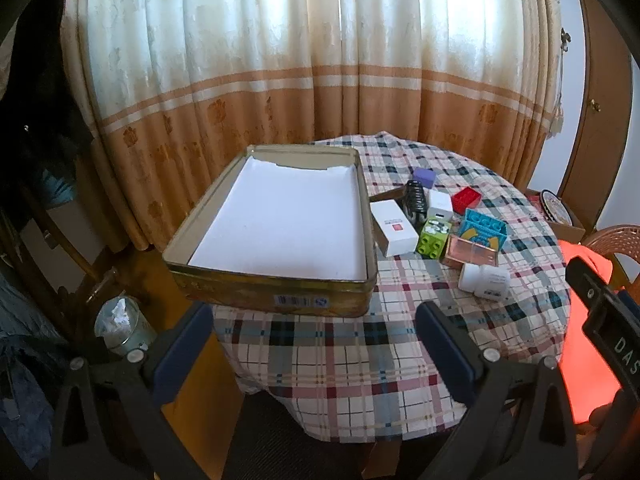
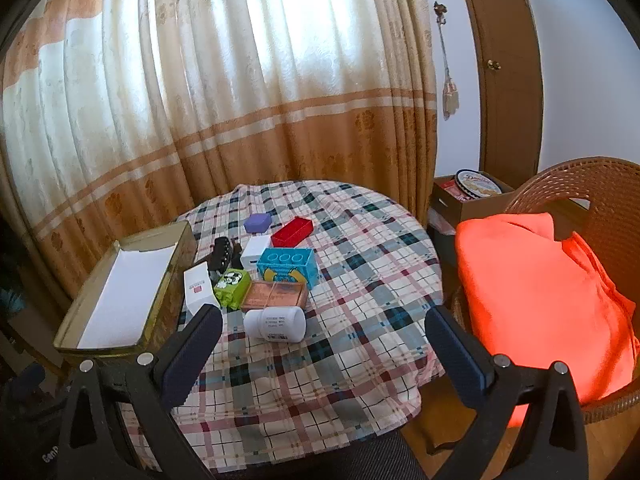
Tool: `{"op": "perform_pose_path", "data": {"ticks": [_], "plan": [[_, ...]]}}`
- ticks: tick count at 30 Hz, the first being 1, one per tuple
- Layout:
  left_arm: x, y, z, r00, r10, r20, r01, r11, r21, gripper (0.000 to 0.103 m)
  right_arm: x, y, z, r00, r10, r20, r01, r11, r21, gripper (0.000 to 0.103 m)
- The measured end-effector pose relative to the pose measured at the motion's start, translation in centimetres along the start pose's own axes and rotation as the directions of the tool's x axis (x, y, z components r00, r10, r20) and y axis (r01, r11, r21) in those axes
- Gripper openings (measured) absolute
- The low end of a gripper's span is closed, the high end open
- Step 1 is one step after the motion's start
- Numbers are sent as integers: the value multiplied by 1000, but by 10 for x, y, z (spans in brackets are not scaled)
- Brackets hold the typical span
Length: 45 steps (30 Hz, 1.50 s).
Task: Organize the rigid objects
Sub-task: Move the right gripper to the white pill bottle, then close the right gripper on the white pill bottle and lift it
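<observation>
Cream-and-orange curtains (image 2: 224, 92) hang behind my round table, draped in a plaid cloth (image 2: 360, 280). My landmark is the gold tin (image 1: 276, 300), lined with white paper, at the cloth's left edge. Just right of the tin lies a white box (image 1: 394, 227), then a green brick (image 1: 434, 236), a teal brick (image 1: 484, 232), a copper case (image 1: 474, 256) and, nearest me, a white bottle (image 2: 276, 323) on its side. Farther from the tin sit a red brick (image 2: 292, 232) and purple block (image 2: 258, 222). My left claw (image 1: 316, 350) and right claw (image 2: 324, 354) both hover released, holding nothing.
</observation>
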<state>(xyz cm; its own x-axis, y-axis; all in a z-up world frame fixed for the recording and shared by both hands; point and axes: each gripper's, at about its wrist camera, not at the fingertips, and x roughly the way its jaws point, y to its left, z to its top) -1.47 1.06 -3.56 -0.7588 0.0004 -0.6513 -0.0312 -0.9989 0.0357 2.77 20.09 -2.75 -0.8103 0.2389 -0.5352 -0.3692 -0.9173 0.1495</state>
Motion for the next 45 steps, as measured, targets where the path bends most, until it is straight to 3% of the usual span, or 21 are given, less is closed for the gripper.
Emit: {"op": "perform_pose_path", "data": {"ticks": [10, 16, 22, 33, 36, 40, 42, 45], "plan": [[29, 0, -4, 998, -61, -2, 61, 998, 31, 102, 37, -13, -11, 998, 5, -65, -4, 1000, 11, 102], [39, -5, 0, 998, -63, 23, 61, 995, 75, 102, 59, 0, -15, 992, 67, -104, -69, 997, -20, 102], [49, 9, 9, 997, -68, 19, 68, 997, 26, 102, 83, 14, -16, 984, 87, -155, -97, 994, -54, 101], [62, 18, 21, 998, -62, 15, 61, 998, 22, 102, 124, 38, -19, 958, 77, -276, -102, 992, -76, 96], [62, 18, 26, 997, -67, 27, 66, 997, 35, 102, 130, 44, -20, 955, 64, -290, -101, 989, -113, 81], [68, 17, 31, 996, -85, -2, 85, 996, 39, 102, 134, 49, -19, 951, 54, -305, -101, 985, -142, 76], [72, 17, 33, 995, -99, -22, 99, 995, 22, 102, 135, 47, -17, 951, 61, -303, -110, 983, -148, 66], [73, 14, 36, 994, -106, -27, 107, 994, 20, 102, 135, 45, -15, 946, 86, -314, -141, 977, -158, 65]]}}
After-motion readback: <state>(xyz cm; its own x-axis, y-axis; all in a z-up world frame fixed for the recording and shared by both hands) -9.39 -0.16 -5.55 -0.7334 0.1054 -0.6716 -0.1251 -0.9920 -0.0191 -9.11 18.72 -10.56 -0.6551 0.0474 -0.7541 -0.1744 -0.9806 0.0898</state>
